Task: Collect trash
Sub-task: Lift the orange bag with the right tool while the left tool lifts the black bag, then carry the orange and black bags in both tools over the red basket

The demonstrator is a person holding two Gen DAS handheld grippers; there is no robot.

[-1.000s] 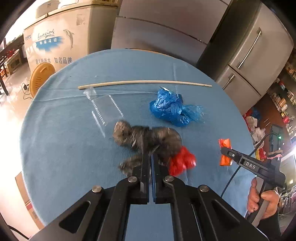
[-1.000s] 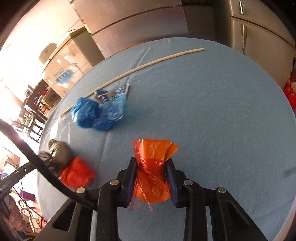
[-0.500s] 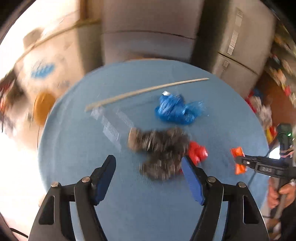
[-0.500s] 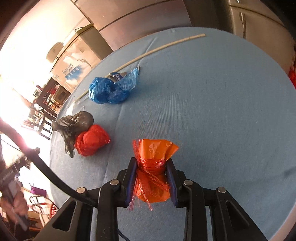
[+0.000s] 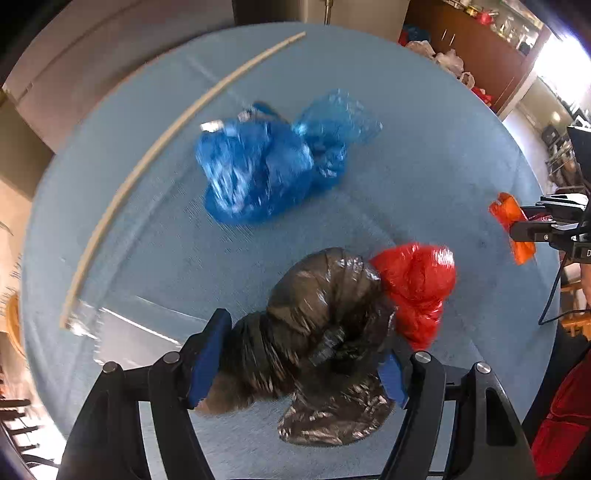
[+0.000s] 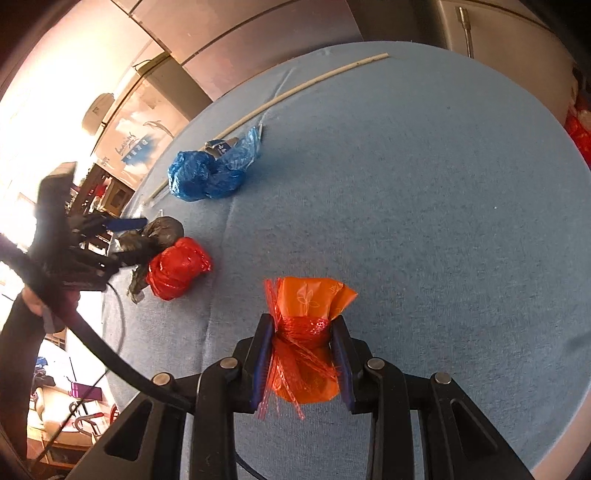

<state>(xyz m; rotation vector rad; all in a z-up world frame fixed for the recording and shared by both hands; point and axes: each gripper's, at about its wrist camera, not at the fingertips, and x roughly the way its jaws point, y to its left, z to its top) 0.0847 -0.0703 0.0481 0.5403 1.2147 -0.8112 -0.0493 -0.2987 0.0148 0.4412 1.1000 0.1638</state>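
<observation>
A black trash bag (image 5: 325, 332) lies on the round blue table (image 5: 424, 166), between the open jaws of my left gripper (image 5: 295, 362), which straddle it. A red bag (image 5: 417, 284) touches its right side. A blue bag (image 5: 266, 166) lies farther back. My right gripper (image 6: 303, 354) is shut on an orange bag (image 6: 306, 332) and holds it over the table; the orange bag also shows at the right in the left wrist view (image 5: 511, 225). In the right wrist view the black bag (image 6: 159, 236), red bag (image 6: 177, 267) and blue bag (image 6: 207, 173) lie at the left.
A long pale stick (image 5: 162, 147) lies along the table's far left. A clear plastic wrapper (image 5: 122, 328) lies left of my left gripper. Steel cabinets (image 6: 258, 33) and a white chest freezer (image 6: 140, 136) stand beyond the table.
My left gripper opened from shut, then moved forward and down so its jaws now straddle the black bag. My right gripper stayed shut on the orange bag, nearly still.
</observation>
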